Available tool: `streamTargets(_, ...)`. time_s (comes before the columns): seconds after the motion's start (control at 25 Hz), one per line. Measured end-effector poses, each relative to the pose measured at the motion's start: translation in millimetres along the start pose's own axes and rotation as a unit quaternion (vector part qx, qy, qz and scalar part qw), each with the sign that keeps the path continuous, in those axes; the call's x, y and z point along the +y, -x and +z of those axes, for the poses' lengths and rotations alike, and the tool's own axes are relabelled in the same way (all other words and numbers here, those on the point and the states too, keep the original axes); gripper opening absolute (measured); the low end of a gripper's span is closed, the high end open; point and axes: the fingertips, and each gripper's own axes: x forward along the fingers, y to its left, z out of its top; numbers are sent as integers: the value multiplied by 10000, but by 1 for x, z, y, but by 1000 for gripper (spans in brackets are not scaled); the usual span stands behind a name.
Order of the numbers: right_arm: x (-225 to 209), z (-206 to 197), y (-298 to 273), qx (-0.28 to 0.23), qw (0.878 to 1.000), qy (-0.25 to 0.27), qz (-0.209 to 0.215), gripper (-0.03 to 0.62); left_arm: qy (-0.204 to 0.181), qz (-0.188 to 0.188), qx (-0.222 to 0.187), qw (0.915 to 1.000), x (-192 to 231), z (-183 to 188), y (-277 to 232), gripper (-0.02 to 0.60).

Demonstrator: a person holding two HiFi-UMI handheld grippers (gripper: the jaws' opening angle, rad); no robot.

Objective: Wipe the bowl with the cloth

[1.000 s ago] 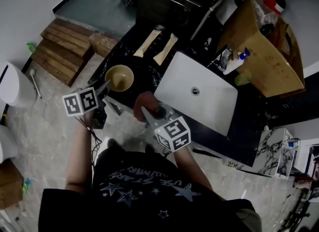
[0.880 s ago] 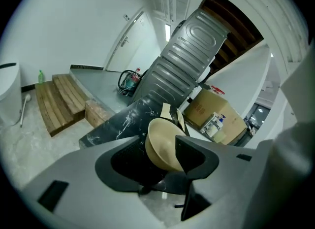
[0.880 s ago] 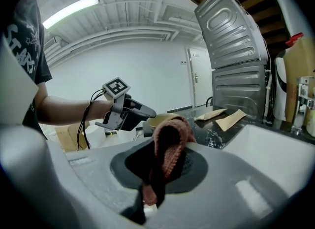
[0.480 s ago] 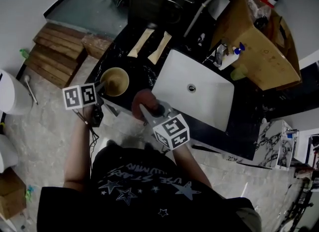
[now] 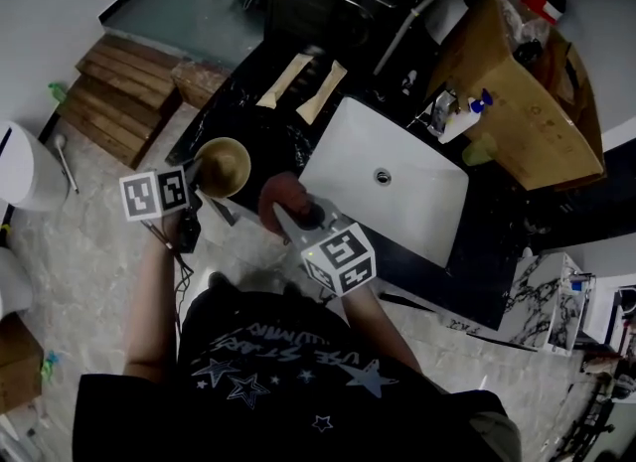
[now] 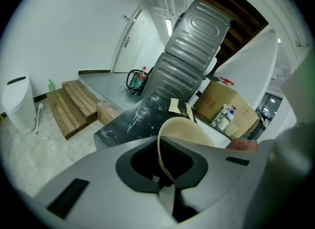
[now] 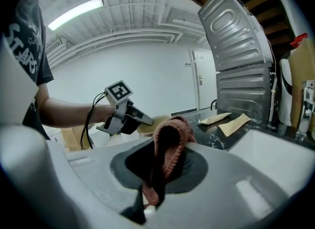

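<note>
The dark tabletop (image 5: 266,132) is bare between the bowl (image 5: 223,165) at its near left corner and two paper strips (image 5: 284,80) by the far edge. The white sink (image 5: 422,207) fills its right part; bottles (image 5: 459,120) and a cardboard box (image 5: 527,92) crowd the far right corner.

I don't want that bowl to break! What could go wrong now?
1. The left gripper has just closed its jaws on only the thin rim of the bowl, so it might slip out.
2. The bowl is near the counter edge. A hard push with the cloth could knock it off.
</note>
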Motion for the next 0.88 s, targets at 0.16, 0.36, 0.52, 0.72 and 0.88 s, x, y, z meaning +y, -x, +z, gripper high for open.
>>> streamTargets(0.16, 13, 14, 9, -297, 9985, 121, 439, 48, -115, 313, -211, 9992, -4, -4, 14, 20)
streamTargets(0.36, 33, 38, 25, -656, 9921, 186, 1053, 48, -258, 601, -386, 9971, -23, -20, 29, 20)
streamTargets(0.52, 48, 43, 26, -516, 9877, 488, 1397, 46, -563, 631, -341, 9958, -59, -42, 33, 20)
streamTargets(0.72, 60, 11, 11, 573, 9775, 1551, 1312, 46, -919, 724, -326, 9926, -98, -66, 37, 20)
streamTargets(0.88, 62, -6, 2, 900, 9641, 2199, 1185, 46, -776, 613, -276, 9947, -112, -81, 46, 20)
